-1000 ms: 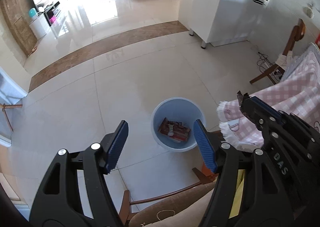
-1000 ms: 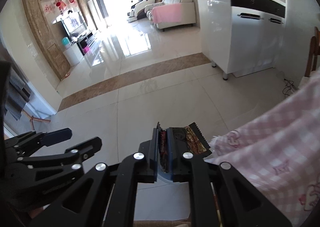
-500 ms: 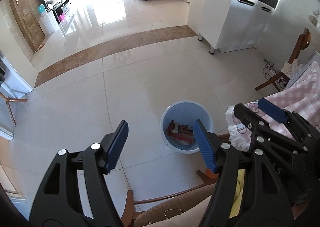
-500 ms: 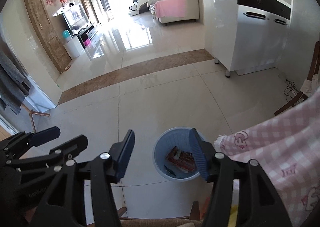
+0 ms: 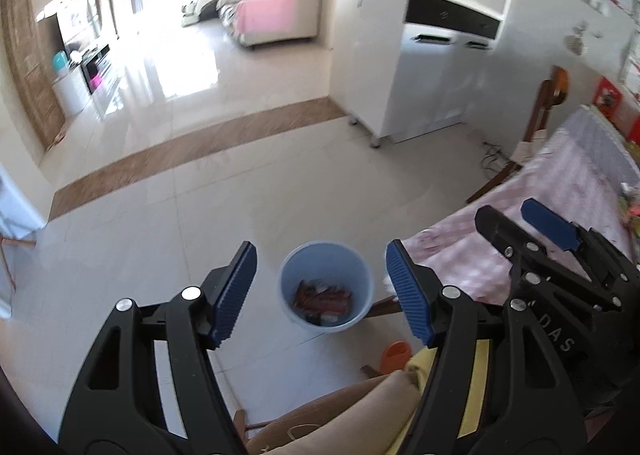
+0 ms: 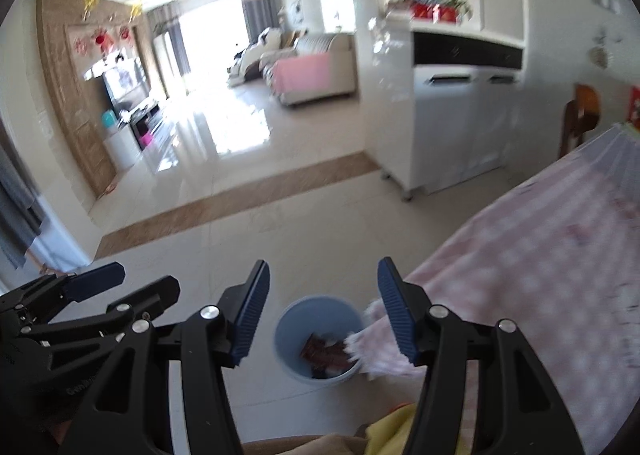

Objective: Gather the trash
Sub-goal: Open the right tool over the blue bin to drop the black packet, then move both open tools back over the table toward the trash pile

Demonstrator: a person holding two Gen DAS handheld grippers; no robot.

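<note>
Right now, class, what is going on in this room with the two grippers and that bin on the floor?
A person holds two grippers above a light blue bin that stands on the tiled floor beside a table with a pink checked cloth. The left gripper and the right gripper are both open and hold nothing. Reddish-brown wrappers lie inside the bin. The cloth's fringe hangs by the bin's rim. Both views are blurred.
</note>
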